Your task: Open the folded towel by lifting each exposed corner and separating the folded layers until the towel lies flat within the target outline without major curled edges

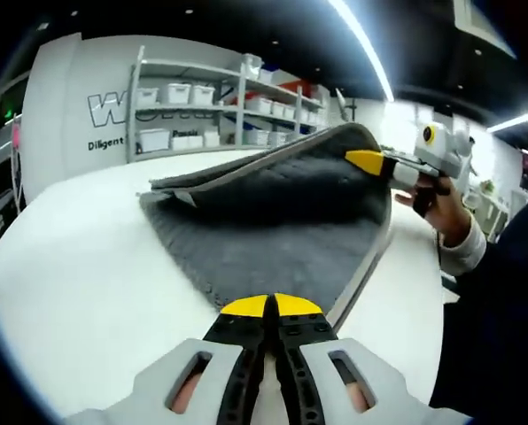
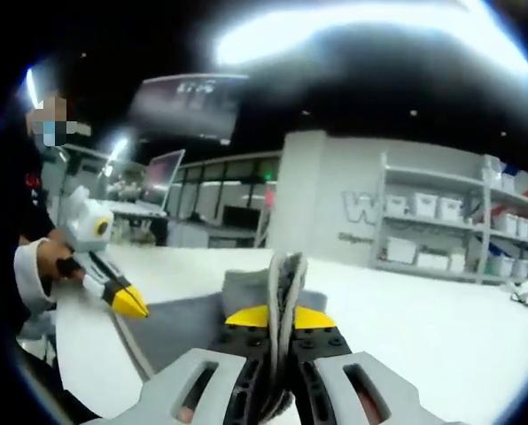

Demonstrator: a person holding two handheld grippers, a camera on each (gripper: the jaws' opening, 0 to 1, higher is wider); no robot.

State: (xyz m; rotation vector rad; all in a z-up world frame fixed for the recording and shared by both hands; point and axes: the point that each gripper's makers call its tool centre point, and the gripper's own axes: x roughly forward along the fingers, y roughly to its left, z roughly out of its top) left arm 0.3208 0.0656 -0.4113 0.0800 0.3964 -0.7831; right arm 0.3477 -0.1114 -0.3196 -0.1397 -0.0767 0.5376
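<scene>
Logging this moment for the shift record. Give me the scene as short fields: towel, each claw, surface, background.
towel: grey towel on the white table, top layer lifted and peeled back, not yet flat
right claw: right claw shut on a raised towel edge, lifting the layer
left claw: left claw shut, tips at the towel's near edge; whether it pinches cloth cannot be told
background: shelves with white bins against the wall

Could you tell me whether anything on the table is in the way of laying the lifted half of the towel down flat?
Nothing visible is. The right hand-held gripper holds the grey towel's upper layer raised by its edge, and the white table around the towel looks bare. The left hand-held gripper is shut at the towel's near corner.
</scene>
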